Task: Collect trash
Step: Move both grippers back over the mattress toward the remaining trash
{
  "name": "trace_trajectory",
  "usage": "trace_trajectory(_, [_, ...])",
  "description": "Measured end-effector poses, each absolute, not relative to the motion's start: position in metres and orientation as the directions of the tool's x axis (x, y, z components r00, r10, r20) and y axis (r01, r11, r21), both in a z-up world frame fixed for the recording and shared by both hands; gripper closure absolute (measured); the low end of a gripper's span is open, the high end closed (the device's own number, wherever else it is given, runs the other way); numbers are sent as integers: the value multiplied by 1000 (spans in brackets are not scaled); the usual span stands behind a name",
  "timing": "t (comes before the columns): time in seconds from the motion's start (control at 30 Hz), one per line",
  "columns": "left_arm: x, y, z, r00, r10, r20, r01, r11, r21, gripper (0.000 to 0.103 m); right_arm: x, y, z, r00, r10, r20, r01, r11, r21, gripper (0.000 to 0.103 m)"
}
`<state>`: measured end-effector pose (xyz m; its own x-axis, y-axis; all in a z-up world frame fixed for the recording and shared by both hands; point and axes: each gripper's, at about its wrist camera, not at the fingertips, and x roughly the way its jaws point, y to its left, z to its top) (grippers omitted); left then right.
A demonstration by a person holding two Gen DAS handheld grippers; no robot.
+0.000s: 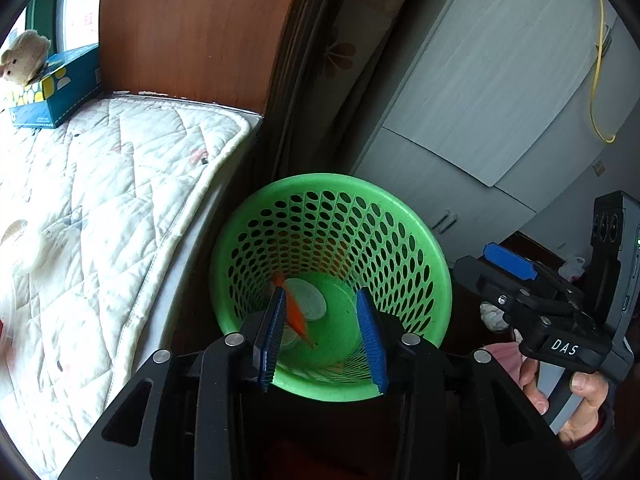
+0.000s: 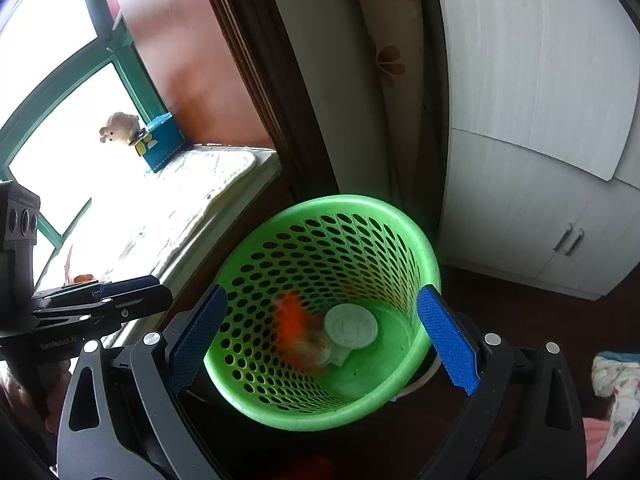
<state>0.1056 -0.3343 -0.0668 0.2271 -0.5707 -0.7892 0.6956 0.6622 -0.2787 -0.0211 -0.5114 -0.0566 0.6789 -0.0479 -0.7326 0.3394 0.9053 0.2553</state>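
Note:
A green perforated waste basket [image 1: 400, 216] stands on the dark floor beside the window seat; it also shows in the right wrist view [image 2: 360, 208]. Inside lie a white round lid or cup [image 1: 308, 298] [image 2: 351, 326] and a blurred orange piece of trash [image 1: 295, 312] [image 2: 294, 324]. My left gripper [image 1: 322, 336] is open and empty just above the basket's near rim. My right gripper [image 2: 322, 340] is open wide and empty above the basket; it also shows at the right in the left wrist view [image 1: 510, 260].
A quilted white cushion [image 1: 100, 200] covers the window seat at left, with a blue tissue box [image 1: 52, 92] and a plush toy [image 1: 24, 56] at its far end. Grey cabinet doors [image 1: 480, 100] stand behind. Cloth items [image 2: 616, 384] lie on the floor at right.

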Motion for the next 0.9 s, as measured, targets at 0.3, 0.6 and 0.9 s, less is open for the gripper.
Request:
trace_trajectory(0.3, [119, -281, -47, 304, -551, -777, 633, 727, -268, 63, -9, -488, -50, 692, -6, -722, 280, 924, 261, 8])
trace_trajectory(0.6, [154, -187, -19, 455, -469, -757, 492, 841, -226, 63, 21, -445, -43, 685, 68, -725, 187, 946, 265, 8])
trace_trajectory(0.9, [198, -84, 1, 564, -330, -757, 307, 935, -179, 63, 59, -394, -36, 674, 154, -723, 81, 957, 280, 8])
